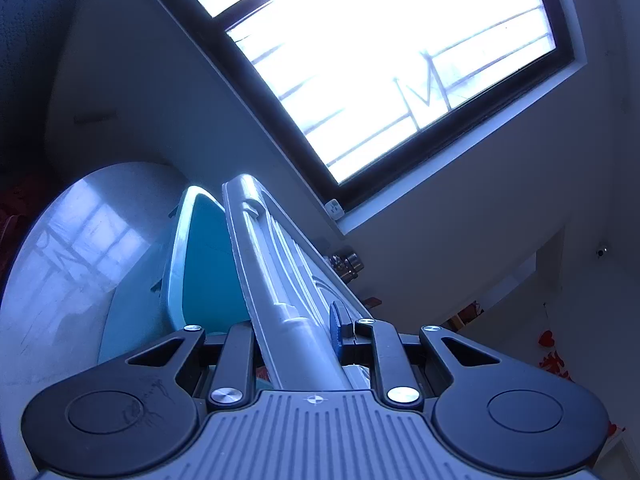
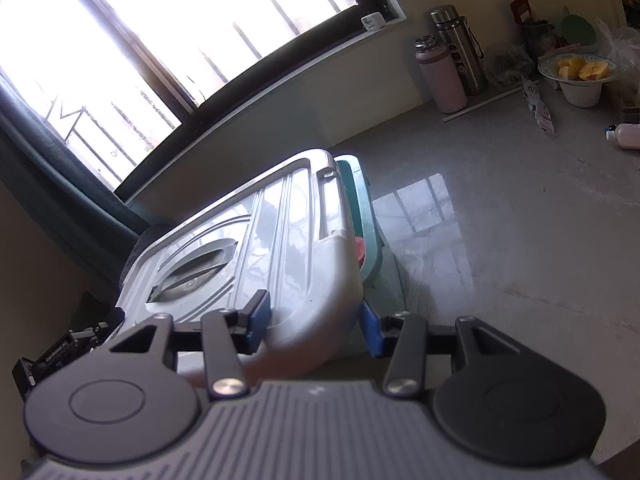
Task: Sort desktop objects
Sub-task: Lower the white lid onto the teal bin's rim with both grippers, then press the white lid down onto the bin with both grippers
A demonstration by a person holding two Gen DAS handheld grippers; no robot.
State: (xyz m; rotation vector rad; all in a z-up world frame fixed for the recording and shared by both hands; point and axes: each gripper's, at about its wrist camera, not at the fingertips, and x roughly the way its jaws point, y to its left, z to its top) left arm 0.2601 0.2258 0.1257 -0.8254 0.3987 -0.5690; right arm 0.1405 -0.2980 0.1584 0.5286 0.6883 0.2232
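Observation:
A grey ribbed plastic lid (image 2: 260,248) with an oval recess lies tilted over a teal box (image 2: 362,200) on the pale tabletop (image 2: 520,220). My right gripper (image 2: 314,322) is shut on the lid's rounded near corner, a blue pad on each side. In the left wrist view the same lid (image 1: 280,280) shows edge-on, running up and away from my left gripper (image 1: 304,336), which is shut on its rim. The teal box (image 1: 204,264) sits just left of the lid there. Something red (image 2: 359,250) peeks out of the box under the lid.
At the back right stand a steel flask (image 2: 460,48) and a pink bottle (image 2: 440,76). A bowl of yellow fruit (image 2: 578,72) and a lying white bottle (image 2: 624,136) are further right. A bright window (image 2: 160,40) fills the wall behind.

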